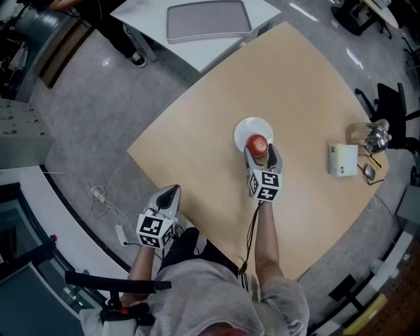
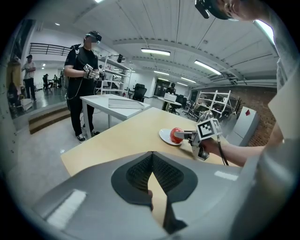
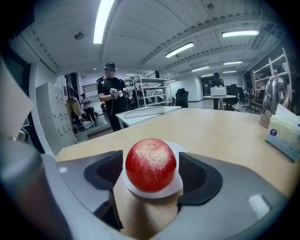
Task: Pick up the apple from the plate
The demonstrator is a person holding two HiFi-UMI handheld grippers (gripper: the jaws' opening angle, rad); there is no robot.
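Note:
A red apple (image 1: 257, 143) (image 3: 151, 165) sits on a small white plate (image 1: 244, 128) (image 3: 154, 190) near the middle of the tan table (image 1: 302, 85). My right gripper (image 1: 262, 152) (image 3: 151, 169) is open, with its two dark pads on either side of the apple and a thin gap at each side. The left gripper view shows the same from the side: the apple (image 2: 176, 135) on the plate (image 2: 164, 137) with the right gripper (image 2: 185, 135) around it. My left gripper (image 1: 169, 193) (image 2: 152, 154) is shut and empty, near the table's front left edge.
A tissue box (image 1: 343, 159), a metal kettle (image 1: 375, 134) and small items stand at the table's right corner. A white table with a grey tray (image 1: 207, 20) lies beyond. A person (image 2: 82, 70) stands by it. A black chair (image 1: 394, 105) is at the right.

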